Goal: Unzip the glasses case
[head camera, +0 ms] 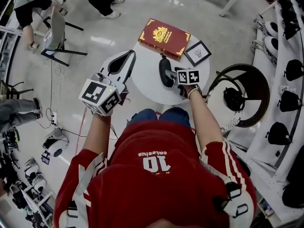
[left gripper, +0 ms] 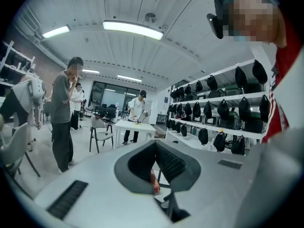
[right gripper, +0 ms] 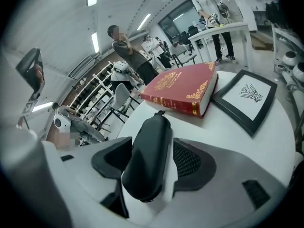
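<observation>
The black glasses case [head camera: 166, 73] lies zipped on the round white table [head camera: 145, 82], its long side pointing away from me. In the right gripper view the case [right gripper: 149, 156] runs lengthwise between the jaws, zip pull [right gripper: 160, 112] at its far end. A white strip shows between it and the right pad. My right gripper [head camera: 176, 75] [right gripper: 156, 152] straddles the case, open. My left gripper [head camera: 124, 61] [left gripper: 154, 163] hangs above the table's left edge, open, with nothing between its pads.
A red book with gold ornament [head camera: 164, 37] [right gripper: 183, 89] and a black picture frame [head camera: 197, 52] [right gripper: 247, 96] lie at the table's far side. A round black stool [head camera: 247, 94] stands to the right, before shelves of black bags [head camera: 289, 70]. People and chairs [head camera: 54, 37] stand far left.
</observation>
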Demonstrator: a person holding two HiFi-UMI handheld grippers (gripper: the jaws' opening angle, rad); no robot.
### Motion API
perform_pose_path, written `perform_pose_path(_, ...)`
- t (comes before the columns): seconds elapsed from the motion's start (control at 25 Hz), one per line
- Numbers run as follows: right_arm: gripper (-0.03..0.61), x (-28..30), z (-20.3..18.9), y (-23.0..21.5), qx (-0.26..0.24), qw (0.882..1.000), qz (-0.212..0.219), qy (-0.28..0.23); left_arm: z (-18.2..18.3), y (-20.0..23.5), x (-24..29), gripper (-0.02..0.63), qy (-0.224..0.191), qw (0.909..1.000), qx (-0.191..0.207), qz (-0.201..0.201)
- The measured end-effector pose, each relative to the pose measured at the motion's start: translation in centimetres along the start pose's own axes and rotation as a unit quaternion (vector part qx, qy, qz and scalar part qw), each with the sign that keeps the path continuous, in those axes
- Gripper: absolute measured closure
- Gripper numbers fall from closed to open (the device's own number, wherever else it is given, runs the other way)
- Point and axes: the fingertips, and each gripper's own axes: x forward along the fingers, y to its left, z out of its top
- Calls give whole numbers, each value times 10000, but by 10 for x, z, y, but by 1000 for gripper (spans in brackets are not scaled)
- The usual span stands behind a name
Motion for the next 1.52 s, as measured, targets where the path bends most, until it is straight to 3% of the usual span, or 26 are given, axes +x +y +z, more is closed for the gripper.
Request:
perform_pose_path(0.72,293,65,-16,39,-115,9956,635,676,1,24,-10,607,60,9998,140,141)
perform_pose_path(1.16,282,77,-19,48,-306,9932,305,1081,6,45,-23,607,47,9997,56,215)
perform_pose_path(1.52,284,76,-21,54,-286,9912,298,1259,6,49,-27,607,100,9998,-5,144)
